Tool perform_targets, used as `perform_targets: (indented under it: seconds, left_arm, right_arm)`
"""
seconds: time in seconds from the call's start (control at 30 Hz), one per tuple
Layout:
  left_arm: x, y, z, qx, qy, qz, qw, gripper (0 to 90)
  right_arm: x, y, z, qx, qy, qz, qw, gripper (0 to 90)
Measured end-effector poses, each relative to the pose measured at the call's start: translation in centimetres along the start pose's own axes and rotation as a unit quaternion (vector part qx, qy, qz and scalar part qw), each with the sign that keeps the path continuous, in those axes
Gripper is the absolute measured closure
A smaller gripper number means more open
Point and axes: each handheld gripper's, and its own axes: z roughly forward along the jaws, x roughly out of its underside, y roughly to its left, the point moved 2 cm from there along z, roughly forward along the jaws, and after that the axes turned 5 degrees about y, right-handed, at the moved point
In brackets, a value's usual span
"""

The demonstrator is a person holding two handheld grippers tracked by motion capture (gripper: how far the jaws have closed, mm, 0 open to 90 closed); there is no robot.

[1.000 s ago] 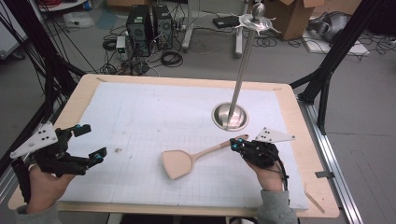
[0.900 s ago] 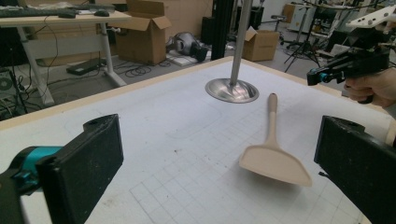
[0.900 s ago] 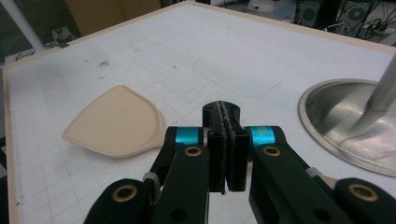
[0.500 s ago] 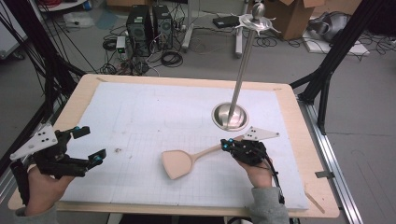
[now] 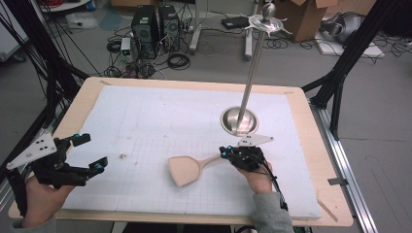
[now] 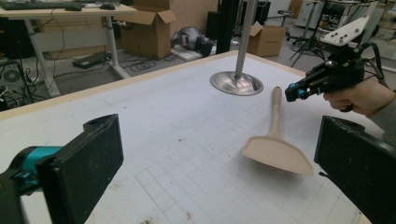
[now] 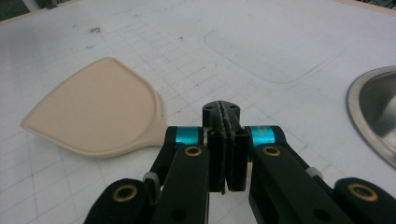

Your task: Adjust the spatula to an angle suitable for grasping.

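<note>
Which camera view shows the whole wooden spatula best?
The left gripper view: the wooden spatula lies in full, blade and handle. The high view shows it smaller. The right gripper view shows the blade; the shut jaws hide the handle.

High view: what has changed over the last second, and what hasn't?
The right gripper, jaws shut the whole time, slid left and toward the person along the wooden spatula's handle, with the handle end hidden beneath it. The spatula, the left gripper with its jaws open, and the metal stand stayed put.
</note>
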Motion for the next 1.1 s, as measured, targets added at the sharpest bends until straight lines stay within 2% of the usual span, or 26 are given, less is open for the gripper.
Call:
perform_targets:
  seconds: [0.1, 0.23, 0.57, 0.8, 1.1]
  left_arm:
    - [0.1, 0.0, -0.1, -0.002, 0.002, -0.002, 1.0, 1.7]
    - [0.3, 0.0, -0.3, -0.005, 0.003, -0.003, 1.0, 1.7]
    - [0.5, 0.1, -0.9, -0.011, 0.005, -0.007, 0.9999, 1.7]
    - [0.7, 0.0, -1.1, -0.016, 0.006, -0.005, 0.9998, 1.7]
    - [0.9, 0.1, -1.5, -0.021, 0.008, -0.008, 0.9997, 1.7]
  right_arm:
    - [0.0, 0.0, 0.7, -0.002, 0.002, -0.004, 1.0, 89.9]
    - [-0.1, 0.2, 1.4, -0.011, 0.008, 0.005, 0.9999, 89.9]
    - [-0.5, 1.0, 3.4, -0.019, 0.025, -0.004, 0.9995, 89.9]
    - [-0.5, 1.5, 4.5, -0.017, 0.042, -0.007, 0.9989, 89.9]
    - [-0.5, 1.4, 5.2, -0.024, 0.049, -0.006, 0.9985, 89.9]
